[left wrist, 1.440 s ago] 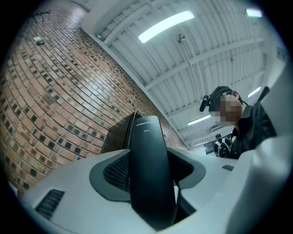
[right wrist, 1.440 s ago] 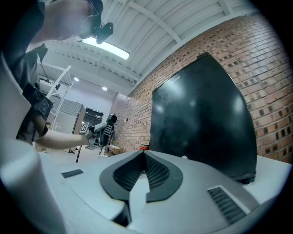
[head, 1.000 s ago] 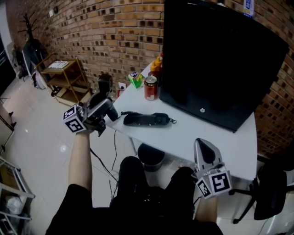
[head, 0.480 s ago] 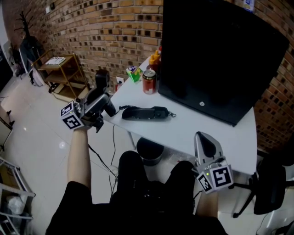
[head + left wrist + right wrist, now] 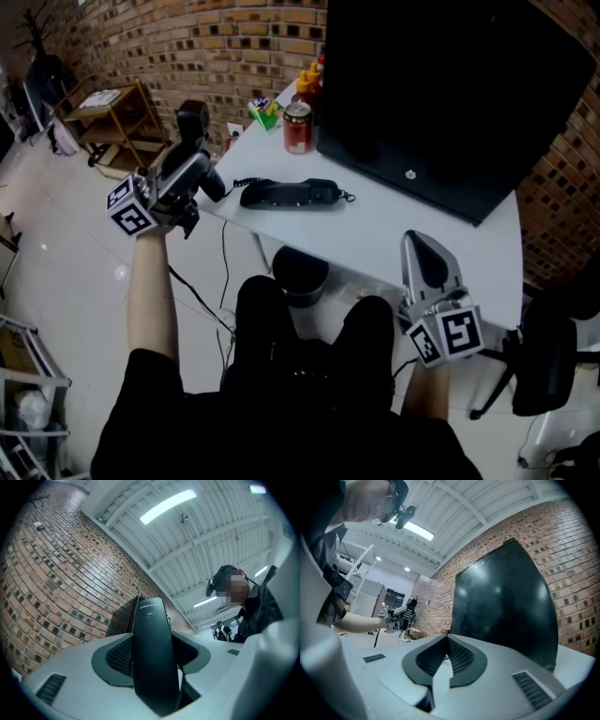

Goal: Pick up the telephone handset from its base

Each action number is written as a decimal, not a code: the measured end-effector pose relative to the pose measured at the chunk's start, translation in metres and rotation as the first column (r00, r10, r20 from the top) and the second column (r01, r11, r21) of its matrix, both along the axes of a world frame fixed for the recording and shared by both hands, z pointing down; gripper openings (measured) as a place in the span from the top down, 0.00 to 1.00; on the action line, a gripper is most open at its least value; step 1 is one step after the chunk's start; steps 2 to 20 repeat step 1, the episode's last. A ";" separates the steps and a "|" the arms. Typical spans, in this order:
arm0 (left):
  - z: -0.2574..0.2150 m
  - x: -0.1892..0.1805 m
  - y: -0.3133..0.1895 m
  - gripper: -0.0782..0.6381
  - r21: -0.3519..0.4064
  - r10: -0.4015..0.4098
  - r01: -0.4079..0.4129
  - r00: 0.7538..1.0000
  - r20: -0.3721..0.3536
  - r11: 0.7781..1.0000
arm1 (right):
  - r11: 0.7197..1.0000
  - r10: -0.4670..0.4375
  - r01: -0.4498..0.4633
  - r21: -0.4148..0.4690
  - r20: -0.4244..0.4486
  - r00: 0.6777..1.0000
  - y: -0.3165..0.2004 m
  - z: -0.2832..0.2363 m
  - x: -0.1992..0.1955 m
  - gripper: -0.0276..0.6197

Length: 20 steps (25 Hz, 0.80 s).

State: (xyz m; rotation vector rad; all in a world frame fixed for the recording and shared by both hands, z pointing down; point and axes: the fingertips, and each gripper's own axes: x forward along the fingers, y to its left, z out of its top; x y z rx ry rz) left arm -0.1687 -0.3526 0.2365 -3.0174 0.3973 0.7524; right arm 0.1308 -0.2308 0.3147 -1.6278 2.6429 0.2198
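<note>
Black plastic telephone handset [image 5: 152, 653] stands upright between the jaws of the left gripper [image 5: 187, 171]. The ribbed pads [image 5: 118, 656] are clamped on its two long sides. The handset is clear of the telephone base [image 5: 286, 194], raised up and to that base's left, out past the table edge.

The base lies flat on the white table [image 5: 394, 230], near the corner. A coiled cord [image 5: 246, 181] leaves the base's left end on the side toward the handset; its far end cannot be traced. The right gripper [image 5: 419, 246] hovers to the base's right and nearer the person, jaws closed together on nothing. A red can [image 5: 297, 128] stands just behind the base, and a black monitor [image 5: 441, 94] stands behind and to its right.

Judged state: the lift looks complete.

Judged hazards:
- Carrying the handset further from the base could draw the cord taut and drag the light base over the table edge, since nothing holds the base down.
- The handset's sides are smooth and glossy, so a tilt of the wrist could let it slide through the pads.
- A base pulled sideways could knock the can.
</note>
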 end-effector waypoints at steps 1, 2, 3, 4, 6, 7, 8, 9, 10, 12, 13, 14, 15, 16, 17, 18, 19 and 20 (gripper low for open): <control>0.001 0.000 0.000 0.53 -0.003 -0.001 0.001 1.000 0.000 1.000 | 1.000 0.001 -0.001 0.001 0.000 1.000 0.001 0.000 0.000 0.95; 0.001 0.000 0.000 0.53 -0.003 -0.001 0.001 1.000 0.000 1.000 | 1.000 0.001 -0.001 0.001 0.000 1.000 0.001 0.000 0.000 0.95; 0.001 0.000 0.000 0.53 -0.003 -0.001 0.001 1.000 0.000 1.000 | 1.000 0.001 -0.001 0.001 0.000 1.000 0.001 0.000 0.000 0.95; 0.001 0.000 0.000 0.53 -0.003 -0.001 0.001 1.000 0.000 1.000 | 1.000 0.001 -0.001 0.001 0.000 1.000 0.001 0.000 0.000 0.95; 0.001 0.000 0.000 0.53 -0.003 -0.001 0.001 1.000 0.000 1.000 | 1.000 0.001 -0.001 0.001 0.000 1.000 0.001 0.000 0.000 0.95; 0.001 0.000 0.000 0.53 -0.003 -0.001 0.001 1.000 0.000 1.000 | 1.000 0.001 -0.001 0.001 0.000 1.000 0.001 0.000 0.000 0.95; 0.001 0.000 0.000 0.53 -0.003 -0.001 0.001 1.000 0.000 1.000 | 1.000 0.001 -0.001 0.001 0.000 1.000 0.001 0.000 0.000 0.95; 0.001 0.000 0.000 0.53 -0.003 -0.001 0.001 1.000 0.000 1.000 | 1.000 0.001 -0.001 0.001 0.000 1.000 0.001 0.000 0.000 0.95; 0.001 0.000 0.000 0.53 -0.003 -0.001 0.001 1.000 0.000 1.000 | 1.000 0.001 -0.001 0.001 0.000 1.000 0.001 0.000 0.000 0.95; 0.001 0.000 0.000 0.53 -0.003 -0.001 0.001 1.000 0.000 1.000 | 1.000 0.001 -0.001 0.001 0.000 1.000 0.001 0.000 0.000 0.95; 0.001 0.000 0.000 0.53 -0.003 -0.001 0.001 1.000 0.000 1.000 | 1.000 0.001 -0.001 0.001 0.000 1.000 0.001 0.000 0.000 0.95; 0.001 0.000 0.000 0.53 -0.003 -0.001 0.001 1.000 0.000 1.000 | 1.000 0.001 -0.001 0.001 0.000 1.000 0.001 0.000 0.000 0.95; 0.001 0.000 0.000 0.53 -0.003 -0.001 0.001 1.000 0.000 1.000 | 1.000 0.001 -0.001 0.001 0.000 1.000 0.001 0.000 0.000 0.95; 0.001 0.000 0.000 0.53 -0.003 -0.001 0.001 1.000 0.000 1.000 | 1.000 0.001 -0.001 0.001 0.000 1.000 0.001 0.000 0.000 0.95; 0.001 0.000 0.000 0.53 -0.003 -0.001 0.001 1.000 0.000 1.000 | 1.000 0.001 -0.001 0.001 0.000 1.000 0.001 0.000 0.000 0.95; 0.001 0.000 0.000 0.53 -0.003 -0.001 0.001 1.000 0.000 1.000 | 1.000 0.001 -0.001 0.001 0.000 1.000 0.001 0.000 0.000 0.95; 0.001 0.000 0.000 0.53 -0.003 -0.001 0.001 1.000 0.000 1.000 | 1.000 0.001 -0.001 0.001 0.000 1.000 0.001 0.000 0.000 0.95; 0.001 0.000 0.000 0.53 -0.003 -0.001 0.001 1.000 0.000 1.000 | 1.000 0.001 -0.001 0.001 0.000 1.000 0.001 0.000 0.000 0.95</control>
